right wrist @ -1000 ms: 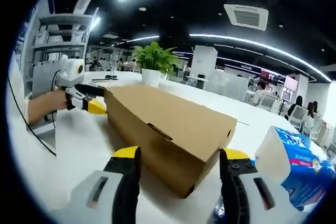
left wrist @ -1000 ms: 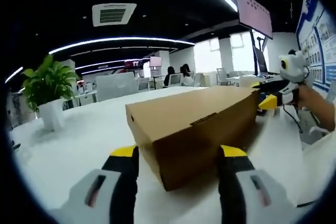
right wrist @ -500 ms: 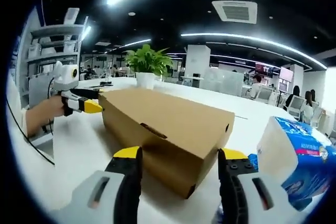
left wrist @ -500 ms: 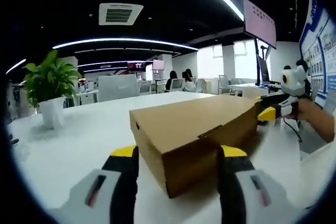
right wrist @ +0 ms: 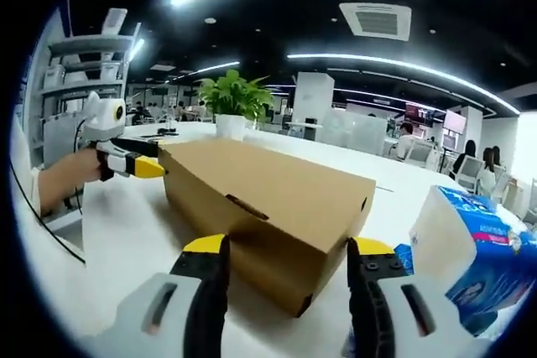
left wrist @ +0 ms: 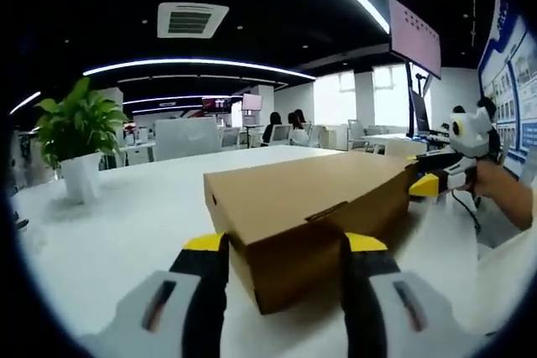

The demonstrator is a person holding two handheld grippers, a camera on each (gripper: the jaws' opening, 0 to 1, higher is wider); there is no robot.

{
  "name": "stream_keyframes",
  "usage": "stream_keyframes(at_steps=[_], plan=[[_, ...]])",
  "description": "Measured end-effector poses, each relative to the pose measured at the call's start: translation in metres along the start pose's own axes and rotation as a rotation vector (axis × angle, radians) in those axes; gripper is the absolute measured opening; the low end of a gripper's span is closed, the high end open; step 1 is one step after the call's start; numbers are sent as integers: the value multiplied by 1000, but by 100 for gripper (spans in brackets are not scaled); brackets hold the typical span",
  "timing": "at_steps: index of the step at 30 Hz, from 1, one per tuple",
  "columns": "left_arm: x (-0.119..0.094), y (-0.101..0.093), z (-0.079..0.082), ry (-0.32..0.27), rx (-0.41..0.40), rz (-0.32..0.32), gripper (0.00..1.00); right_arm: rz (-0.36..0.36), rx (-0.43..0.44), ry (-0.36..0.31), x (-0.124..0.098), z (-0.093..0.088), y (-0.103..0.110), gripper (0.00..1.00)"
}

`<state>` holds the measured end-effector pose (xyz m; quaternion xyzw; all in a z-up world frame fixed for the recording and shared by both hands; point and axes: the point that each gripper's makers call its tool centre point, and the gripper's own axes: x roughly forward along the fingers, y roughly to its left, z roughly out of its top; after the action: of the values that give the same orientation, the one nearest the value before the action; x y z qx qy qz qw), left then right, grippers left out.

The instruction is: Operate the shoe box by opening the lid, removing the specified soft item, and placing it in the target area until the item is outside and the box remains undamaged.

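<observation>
A brown cardboard shoe box (left wrist: 306,207) (right wrist: 268,203) lies on a white table (left wrist: 126,224), its lid down. My left gripper (left wrist: 284,245) is open, its yellow-tipped jaws on either side of one end corner of the box. My right gripper (right wrist: 285,247) is open too, straddling the opposite end corner. In the left gripper view the right gripper (left wrist: 445,169) appears at the box's far end, held by a hand. The right gripper view has the left gripper (right wrist: 126,161) at the far end. The soft item is hidden.
A potted green plant (left wrist: 75,144) (right wrist: 235,102) stands on the table behind the box. A white and blue soft pack (right wrist: 466,253) lies to the right of the box. Desks, chairs and seated people are in the background.
Both views shifted slightly with the hands. The left gripper's jaws have narrowed a little around the box corner. The box has not moved and its lid stays down.
</observation>
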<state>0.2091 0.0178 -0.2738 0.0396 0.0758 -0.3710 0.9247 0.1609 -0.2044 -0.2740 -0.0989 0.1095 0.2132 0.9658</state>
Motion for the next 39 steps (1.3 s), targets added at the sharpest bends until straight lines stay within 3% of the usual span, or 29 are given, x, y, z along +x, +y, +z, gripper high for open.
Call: stream_keyframes(at_steps=[4,7,17,21,28,30,39], plan=[[-2,-3,0,-7,-9,2,54,28,-51,22,-4,-3,6,60],[-5,-9,0,7,-11,13,54,-5,-41,15,-7,-5,2,58],[-15,-18,-2,15,9,19,54,-3,-40,6,-15,-7,5,58],[-21,-25,-3,4,2,36,53,-26,-161,56,-17,-13,2,57],[-24,-27,-3,-1,11,33,53,61,-10,-4,-25,-9,12,58],[-26,-27,-4,2,14,29,53,57,36,-10,-29,-7,9,56],[-31,-32,-7,-53,-6,57,53,26,43,-36,-31,-7,13,55]])
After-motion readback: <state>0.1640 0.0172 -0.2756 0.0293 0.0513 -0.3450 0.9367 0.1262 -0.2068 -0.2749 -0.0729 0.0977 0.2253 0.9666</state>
